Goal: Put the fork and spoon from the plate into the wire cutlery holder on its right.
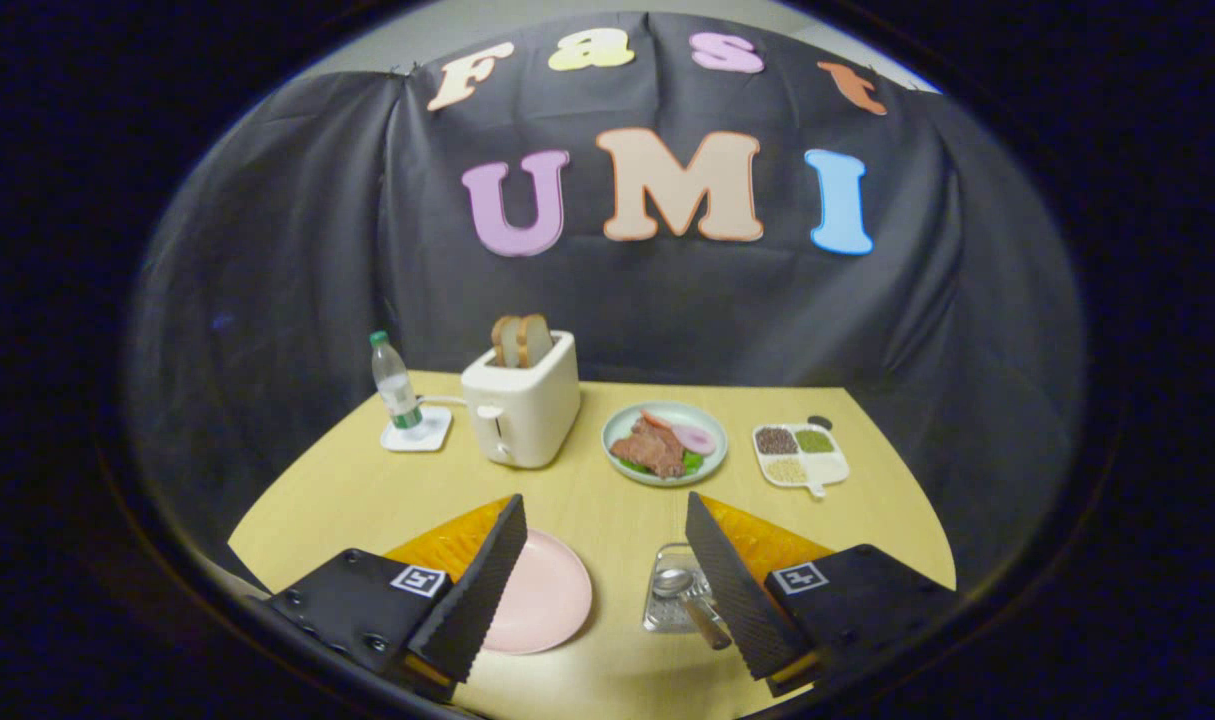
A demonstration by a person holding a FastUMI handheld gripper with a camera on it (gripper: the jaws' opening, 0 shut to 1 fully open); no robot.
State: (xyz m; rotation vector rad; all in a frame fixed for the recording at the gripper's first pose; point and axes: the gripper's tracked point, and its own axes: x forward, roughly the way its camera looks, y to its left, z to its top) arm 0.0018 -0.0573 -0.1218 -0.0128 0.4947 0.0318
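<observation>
The gripper (603, 520) is hovering above the near part of the table (367, 490), its fingers (482, 580) spread wide apart and holding nothing. The round, smooth pink plate (552, 600) is lying between the fingers, close against the left one, which is covering its left part; its visible surface is bare. At about 3 o'clock from the plate, the wire holder (667, 590) is sitting just beside the right finger, partly hidden by it. A spoon (679, 585) with a shiny bowl and a wooden-looking handle is lying in it; whether a fork is there too I cannot tell.

A strip of bare yellow tabletop is running between plate and holder and on towards 12 o'clock. Beyond it, a boxy white toaster (522, 410) with two bread slices is standing at 11 o'clock, with a clear bottle (395, 385) on a square coaster to its left. A pale green dish (665, 442) of food is lying at 12 o'clock and a divided white tray (800, 455) at 1 o'clock, near the table's far right edge.
</observation>
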